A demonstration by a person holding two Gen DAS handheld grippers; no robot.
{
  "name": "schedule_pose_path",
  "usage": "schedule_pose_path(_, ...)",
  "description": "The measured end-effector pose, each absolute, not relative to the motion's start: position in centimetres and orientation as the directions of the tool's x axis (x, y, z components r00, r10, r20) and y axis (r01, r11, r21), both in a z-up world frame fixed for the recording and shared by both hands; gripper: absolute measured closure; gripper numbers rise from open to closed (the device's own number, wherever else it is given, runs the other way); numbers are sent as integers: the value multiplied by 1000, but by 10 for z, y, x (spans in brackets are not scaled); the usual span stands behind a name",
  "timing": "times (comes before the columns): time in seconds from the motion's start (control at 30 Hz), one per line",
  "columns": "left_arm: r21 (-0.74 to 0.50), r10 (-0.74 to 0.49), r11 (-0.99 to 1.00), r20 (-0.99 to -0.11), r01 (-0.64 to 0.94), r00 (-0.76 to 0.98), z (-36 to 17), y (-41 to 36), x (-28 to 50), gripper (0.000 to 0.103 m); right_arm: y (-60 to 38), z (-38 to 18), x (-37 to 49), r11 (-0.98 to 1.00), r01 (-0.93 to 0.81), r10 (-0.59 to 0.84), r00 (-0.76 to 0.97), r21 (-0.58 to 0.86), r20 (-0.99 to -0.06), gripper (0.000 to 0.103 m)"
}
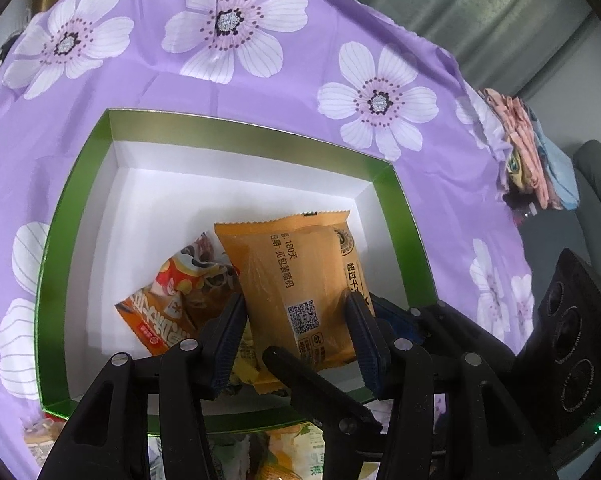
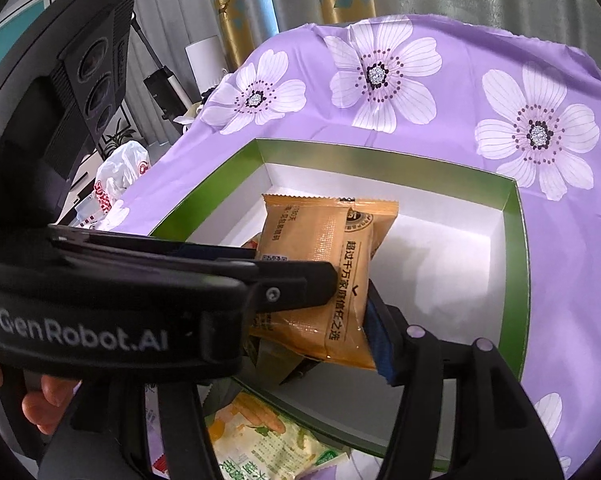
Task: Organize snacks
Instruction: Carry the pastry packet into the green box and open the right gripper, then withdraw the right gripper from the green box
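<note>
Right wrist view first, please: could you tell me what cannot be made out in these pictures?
Right wrist view: the left gripper hides one side of the right gripper, so whether its jaws press the orange packet cannot be told.
Left wrist view: the orange packet covers part of the red packet in the box.
Both views: the bottom edge cuts off the corn packet outside the box.

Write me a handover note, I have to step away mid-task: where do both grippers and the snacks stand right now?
Left gripper: shut on the orange snack packet, held over the floor of the green-rimmed box.
Right gripper: at the same packet's lower end; grip unclear.
Done: a red-orange packet already lies in the box.
Left: probably set the orange packet down in the box, then fetch the corn snack packet outside the near rim.
</note>
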State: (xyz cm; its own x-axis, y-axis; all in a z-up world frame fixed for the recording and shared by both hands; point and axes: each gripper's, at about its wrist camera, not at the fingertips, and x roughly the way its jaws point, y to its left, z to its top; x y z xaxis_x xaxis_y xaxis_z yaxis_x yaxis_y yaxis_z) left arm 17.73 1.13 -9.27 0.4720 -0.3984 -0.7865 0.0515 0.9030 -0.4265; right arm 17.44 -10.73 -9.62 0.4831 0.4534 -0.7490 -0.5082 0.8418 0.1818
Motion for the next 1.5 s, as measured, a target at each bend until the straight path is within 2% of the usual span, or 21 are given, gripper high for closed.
schedule_pose_path(0.07, -410, -381, 911, -794, 46, 475, -91, 11, 177, 49, -108, -95, 173, 844, -506, 450, 487, 178, -749, 40)
schedule_pose_path(0.13, -397, -366, 917, -796, 40, 482, -87, 12, 174, 34, -110, -92, 171, 850, -500, 441, 497, 168, -748, 38)
schedule_pose_path(0.2, -384, -352, 923, -791, 43, 501, -81, 13, 170, 28, -112, -88, 167, 855, -495, 430, 508, 156, -746, 35)
schedule_pose_path(0.43, -319, -297, 946, -784, 56, 545, -63, 16, 152, 24, -123, -70, 147, 865, -487, 411, 549, 121, -728, 32)
schedule_pose_path(0.5, -300, -281, 952, -780, 60, 559, -57, 19, 143, 24, -129, -62, 138, 871, -476, 408, 567, 120, -715, 28)
schedule_pose_path(0.7, -264, -240, 963, -767, 50, 596, -44, 24, 112, 10, -139, -43, 108, 897, -435, 363, 622, 79, -694, 21)
schedule_pose_path(1.1, -246, -236, 966, -737, 74, 633, -26, 27, 49, 8, -154, -14, 59, 923, -382, 314, 682, 45, -660, 5)
schedule_pose_path(1.3, -206, -201, 976, -733, 69, 650, -23, 26, 27, 7, -158, -4, 42, 928, -371, 312, 698, 48, -644, 4)
schedule_pose_path(1.5, -229, -217, 971, -729, 68, 649, -21, 31, 12, 7, -158, 5, 25, 925, -376, 324, 707, 55, -629, 4)
